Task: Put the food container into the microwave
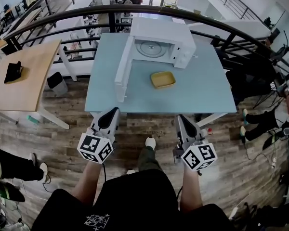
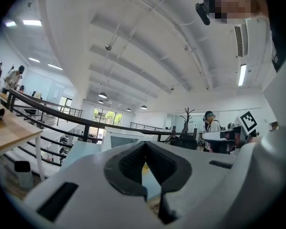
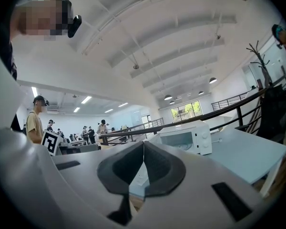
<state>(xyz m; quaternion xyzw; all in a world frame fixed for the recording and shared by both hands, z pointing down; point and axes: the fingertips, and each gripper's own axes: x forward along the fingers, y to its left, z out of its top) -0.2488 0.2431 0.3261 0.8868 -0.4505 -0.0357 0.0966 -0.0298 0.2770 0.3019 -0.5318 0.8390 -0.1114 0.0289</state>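
Observation:
A shallow yellow food container [image 1: 163,79] lies on the light blue table [image 1: 197,93], just in front of the white microwave [image 1: 164,35]. The microwave's door [image 1: 123,70] stands swung open toward me on the left, showing the glass turntable [image 1: 151,48]. My left gripper [image 1: 114,110] and right gripper [image 1: 181,118] hover at the table's near edge, well short of the container. Both are shut with nothing in them. In the left gripper view the left gripper [image 2: 144,144] points at the microwave [image 2: 124,140]. The right gripper [image 3: 143,143] has the microwave [image 3: 186,136] to its right.
A black railing [image 1: 135,11] curves behind the table. A wooden desk [image 1: 26,78] with a black item [image 1: 12,71] stands at the left, a bin [image 1: 57,83] beside it. Seated people's legs [image 1: 257,119] are at the right, and another person's leg [image 1: 12,165] at the left.

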